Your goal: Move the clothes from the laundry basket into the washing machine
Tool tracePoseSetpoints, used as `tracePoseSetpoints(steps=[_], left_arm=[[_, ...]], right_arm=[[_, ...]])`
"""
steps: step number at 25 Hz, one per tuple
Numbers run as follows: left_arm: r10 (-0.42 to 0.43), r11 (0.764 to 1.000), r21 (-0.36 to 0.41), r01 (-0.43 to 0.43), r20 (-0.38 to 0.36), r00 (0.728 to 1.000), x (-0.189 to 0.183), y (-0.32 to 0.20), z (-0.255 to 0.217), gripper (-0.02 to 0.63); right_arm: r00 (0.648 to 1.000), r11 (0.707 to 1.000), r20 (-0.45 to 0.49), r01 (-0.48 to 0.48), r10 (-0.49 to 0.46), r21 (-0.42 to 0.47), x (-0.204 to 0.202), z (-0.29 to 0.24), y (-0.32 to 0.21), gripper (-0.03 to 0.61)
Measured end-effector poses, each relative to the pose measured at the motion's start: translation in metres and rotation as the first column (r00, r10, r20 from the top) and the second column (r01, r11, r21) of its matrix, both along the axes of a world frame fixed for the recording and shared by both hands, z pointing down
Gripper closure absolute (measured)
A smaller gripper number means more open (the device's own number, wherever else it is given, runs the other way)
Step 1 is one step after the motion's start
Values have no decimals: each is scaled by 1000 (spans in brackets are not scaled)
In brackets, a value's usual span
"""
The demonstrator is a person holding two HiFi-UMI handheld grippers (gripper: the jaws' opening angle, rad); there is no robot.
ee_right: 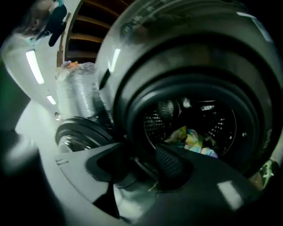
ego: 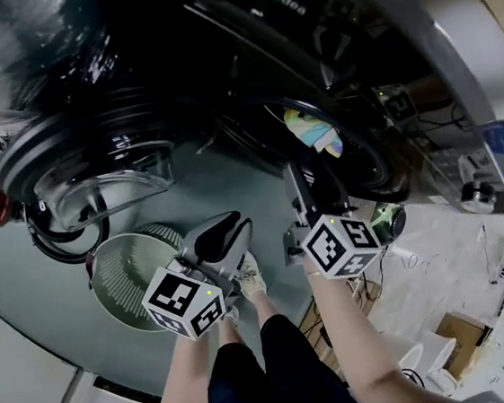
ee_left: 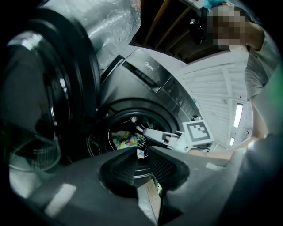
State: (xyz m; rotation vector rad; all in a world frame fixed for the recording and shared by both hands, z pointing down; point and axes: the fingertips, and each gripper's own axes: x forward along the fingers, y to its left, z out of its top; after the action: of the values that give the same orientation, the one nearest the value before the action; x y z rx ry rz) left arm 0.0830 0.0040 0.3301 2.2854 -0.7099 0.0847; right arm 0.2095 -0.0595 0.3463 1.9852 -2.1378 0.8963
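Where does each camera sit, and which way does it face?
Head view: on the person's head, steeply down onto laundry basket, left gripper, right gripper, forearms.
Left gripper view: rides the left gripper, faces the washing machine drum; own jaws and right gripper show.
Right gripper view: rides the right gripper, faces the drum; own jaws show.
Shared: colourful clothes inside the drum.

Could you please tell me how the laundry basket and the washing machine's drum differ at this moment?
The laundry basket shows no clothes in the part in view, while the drum holds a colourful heap of clothes. The basket is pale with a ribbed wall; the drum is dark, perforated metal. The basket opens upward; the drum opens to the front. Both have round mouths.
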Motion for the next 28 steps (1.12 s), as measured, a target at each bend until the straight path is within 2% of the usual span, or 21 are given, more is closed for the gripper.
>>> tracePoseSetpoints(steps=[3, 5, 6, 9, 11, 17, 22, 25, 28], left_arm=[[-17, 998, 63, 15, 27, 999, -16, -3, -56, 570], [-20, 994, 106, 16, 32, 999, -23, 0, -95, 601], [-15, 992, 126, 11, 28, 999, -24, 3, -115, 610], [5, 982, 186, -9, 22, 1000, -25, 12, -171, 611], [4, 976, 218, -11, 34, 999, -26, 18, -202, 612], [-41, 994, 106, 34, 63, 997, -40, 50, -248, 612], [-72, 993, 105, 62, 97, 993, -58, 73, -281, 612], [-102, 984, 156, 83, 118, 988, -68, 74, -306, 613], [-122, 974, 208, 91, 144, 982, -74, 77, -325, 612]], right_arm=[[990, 991, 54, 127, -128, 31, -37, -63, 25, 416], [979, 980, 67, 191, -194, 49, -54, -105, 41, 533], [967, 970, 74, 238, -242, 57, -63, -125, 49, 549], [908, 912, 101, 398, -407, 101, -91, -180, 68, 549], [873, 878, 110, 461, -474, 129, -103, -216, 77, 549], [808, 803, 51, 574, -587, 159, -128, -303, 105, 549], [776, 766, 66, 599, -627, 233, -150, -355, 126, 549], [757, 735, 23, 626, -653, 260, -160, -375, 132, 549], [751, 728, 29, 629, -660, 273, -166, -383, 138, 549]])
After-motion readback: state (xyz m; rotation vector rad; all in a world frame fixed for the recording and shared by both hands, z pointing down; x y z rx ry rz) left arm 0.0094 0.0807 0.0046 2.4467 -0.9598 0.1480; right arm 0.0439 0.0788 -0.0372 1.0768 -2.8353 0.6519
